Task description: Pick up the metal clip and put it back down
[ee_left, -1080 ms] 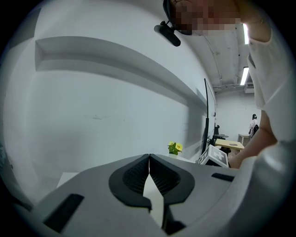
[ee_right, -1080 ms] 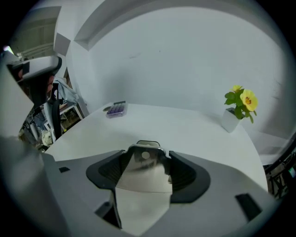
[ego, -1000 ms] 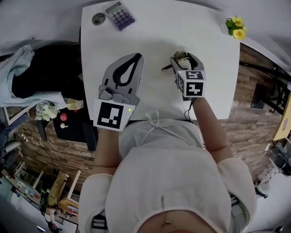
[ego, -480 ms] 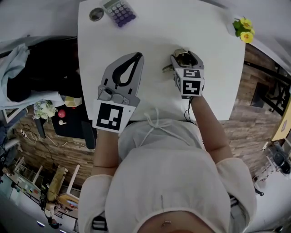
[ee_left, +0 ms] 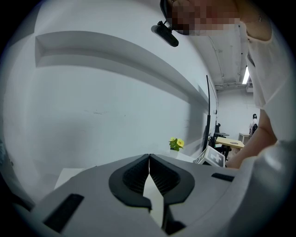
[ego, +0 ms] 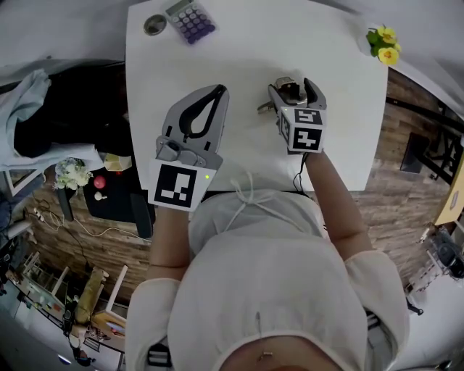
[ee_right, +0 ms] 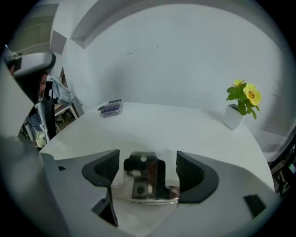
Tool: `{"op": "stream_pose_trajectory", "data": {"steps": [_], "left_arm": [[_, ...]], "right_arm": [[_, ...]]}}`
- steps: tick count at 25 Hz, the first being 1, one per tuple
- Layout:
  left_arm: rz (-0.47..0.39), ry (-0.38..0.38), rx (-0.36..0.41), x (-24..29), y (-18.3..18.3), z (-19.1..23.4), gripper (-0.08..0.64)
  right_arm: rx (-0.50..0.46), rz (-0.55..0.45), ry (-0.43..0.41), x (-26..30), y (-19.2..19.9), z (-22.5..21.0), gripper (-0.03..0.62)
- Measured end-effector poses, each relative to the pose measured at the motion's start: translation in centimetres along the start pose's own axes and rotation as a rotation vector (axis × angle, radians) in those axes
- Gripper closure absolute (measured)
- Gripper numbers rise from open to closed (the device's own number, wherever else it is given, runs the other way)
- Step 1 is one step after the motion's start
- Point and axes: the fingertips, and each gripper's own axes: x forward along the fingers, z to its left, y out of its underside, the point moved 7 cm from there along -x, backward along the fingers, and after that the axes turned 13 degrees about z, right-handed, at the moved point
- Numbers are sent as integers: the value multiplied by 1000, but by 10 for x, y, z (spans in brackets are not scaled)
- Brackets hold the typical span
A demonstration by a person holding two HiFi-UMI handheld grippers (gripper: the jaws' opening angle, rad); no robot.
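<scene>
The shiny metal clip rests on the white table, between the jaws of my right gripper. Those jaws are opening, and a gap shows between each dark pad and the clip's sides. In the head view the clip sits right of the table's middle, inside the right gripper. My left gripper lies to its left with its jaws shut together on nothing. In the left gripper view its fingertips meet and point at the bare wall.
A purple calculator and a small round metal object lie at the table's far left corner. A potted yellow flower stands at the far right corner. Dark clutter lies on the floor left of the table.
The right gripper's jaws have spread wider around the clip, which now sits free between them. The left gripper has stayed in place.
</scene>
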Motion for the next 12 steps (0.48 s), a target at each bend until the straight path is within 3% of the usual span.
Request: {"op": "stream_pose_trajectory", "data": {"steps": [4,8,12], "left_arm": [[-25,-23,8,-12,-6,-3,540],[-50,-38,32,-27,-14,-10,540],[-79,-44,45,-41,-23,-21,540]], "right_arm": [[-13,-62,-26,-23,-8,2,226],[3,-144,-29,-54,-15,1,327],[21,-295,-41,-98,-26,-1,416]]}}
